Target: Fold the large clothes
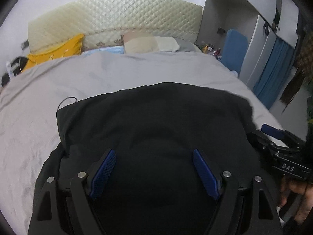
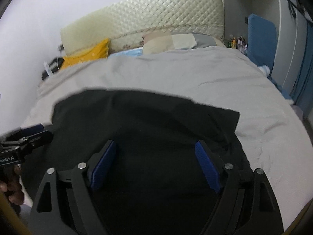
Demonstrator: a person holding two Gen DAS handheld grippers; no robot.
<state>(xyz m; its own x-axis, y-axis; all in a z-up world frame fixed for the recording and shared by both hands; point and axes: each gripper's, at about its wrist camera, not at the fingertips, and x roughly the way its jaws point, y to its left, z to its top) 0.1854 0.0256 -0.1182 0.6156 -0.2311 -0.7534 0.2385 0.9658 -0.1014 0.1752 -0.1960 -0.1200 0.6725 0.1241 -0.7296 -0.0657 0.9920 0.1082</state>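
Black, soft knit fabric makes up the large dark garment (image 1: 156, 121), which lies spread on the near part of the bed, over the pale grey bed cover (image 1: 121, 72). Its far edge forms a fairly straight line with squared corners, so it looks partly folded already, though how many layers lie there is not clear. Such cloth should be light, limp and prone to sagging and creasing; it will not hold a shape, so I judge the best hold is at the near corners or hem, one corner per side, pinching through every layer.

Directly above it, the left hand-held gripper (image 1: 154, 168) hovers with its blue pads wide apart, nothing between them. To its right, the right hand-held gripper (image 2: 156, 166) is likewise spread and empty, over the garment's right portion. Whether either touches the cloth cannot be told.

Farther off, a yellow cushion (image 1: 56, 52) and beige pillows (image 1: 146, 45) sit against the quilted cream headboard (image 1: 117, 17).
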